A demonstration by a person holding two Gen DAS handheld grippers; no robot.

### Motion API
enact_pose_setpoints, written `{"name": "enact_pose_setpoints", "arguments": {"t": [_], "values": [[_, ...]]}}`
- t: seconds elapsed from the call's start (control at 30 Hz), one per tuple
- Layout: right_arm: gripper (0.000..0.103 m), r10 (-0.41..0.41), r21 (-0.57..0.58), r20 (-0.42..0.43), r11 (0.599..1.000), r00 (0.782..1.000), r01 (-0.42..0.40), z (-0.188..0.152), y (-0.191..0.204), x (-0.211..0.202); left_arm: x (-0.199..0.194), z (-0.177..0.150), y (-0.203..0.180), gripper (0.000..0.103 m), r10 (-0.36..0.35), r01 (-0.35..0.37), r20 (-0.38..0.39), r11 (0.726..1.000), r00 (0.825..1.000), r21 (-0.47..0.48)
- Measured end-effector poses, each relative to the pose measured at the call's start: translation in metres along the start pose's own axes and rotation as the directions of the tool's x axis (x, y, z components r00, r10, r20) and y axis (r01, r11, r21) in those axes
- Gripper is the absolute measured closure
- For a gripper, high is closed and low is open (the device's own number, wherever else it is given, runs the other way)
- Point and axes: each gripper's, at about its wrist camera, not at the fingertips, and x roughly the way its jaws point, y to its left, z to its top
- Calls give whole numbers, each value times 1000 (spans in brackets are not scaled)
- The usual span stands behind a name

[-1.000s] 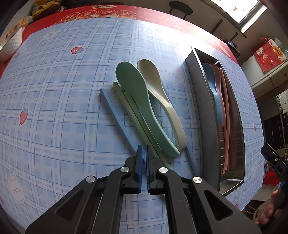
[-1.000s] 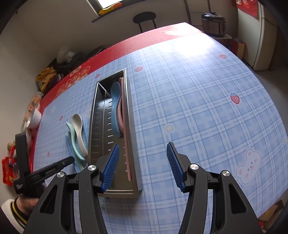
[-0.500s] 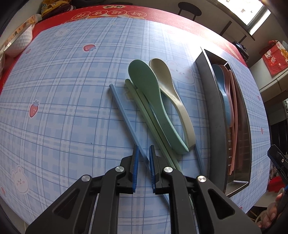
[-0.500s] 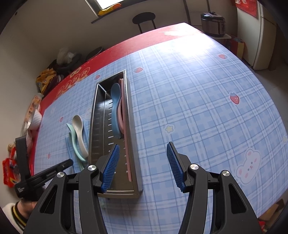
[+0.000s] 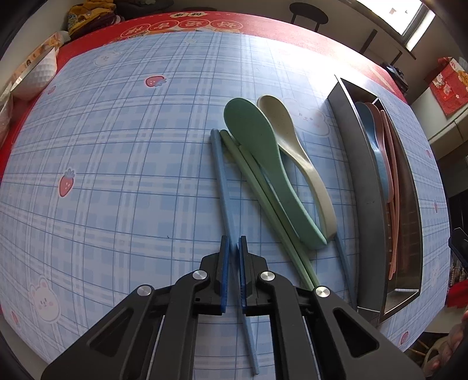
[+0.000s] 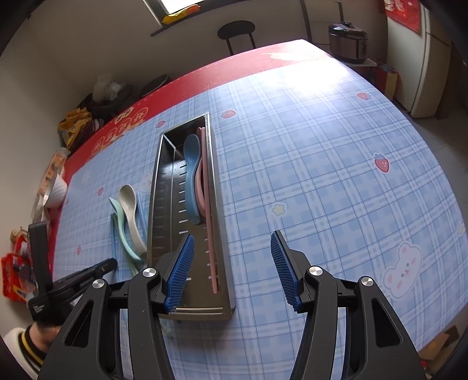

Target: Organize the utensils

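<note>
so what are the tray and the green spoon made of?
Tray: looks like stainless steel, brushed grey with reflections and punched slots. Green spoon: probably matte plastic or a fibre composite, flat pastel colour without gloss; can't tell which.

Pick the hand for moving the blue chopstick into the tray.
Left. Its tool is shut on the blue chopstick. The right tool hangs open over the tray, holding nothing.

White bowl [image 5: 35, 74], stool [image 6: 237, 30], rice cooker [image 6: 348, 42]

Sunlit window [image 6: 175, 8] – black stool [image 6: 237, 32] by the pale wall [image 6: 87, 49].
</note>
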Motion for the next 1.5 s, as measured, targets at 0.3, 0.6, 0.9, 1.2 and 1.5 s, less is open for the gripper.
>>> {"name": "enact_pose_setpoints", "arguments": {"t": [0.3,0.6,0.9,1.2,1.5], "values": [[50,15,-36,-6,999,1000,-15,0,25,5,-4,-6,25,96,-22,22,1,1000,1000,1],[50,6,-77,-20,997,1000,-8,-3,44,9,-6,-17,25,97,-31,29,50,998,998,50],[50,-21,-135,-30,991,999,17,-6,65,12,-18,-29,52,98,-65,66,95,998,993,-4],[51,5,-260,-48,965,999,-17,-9,116,26,-47,-29,82,98,-94,94,177,996,980,11],[79,21,-384,-154,920,988,-80,-18,172,71,-57,-33,111,98,-109,108,197,994,974,14]]}}
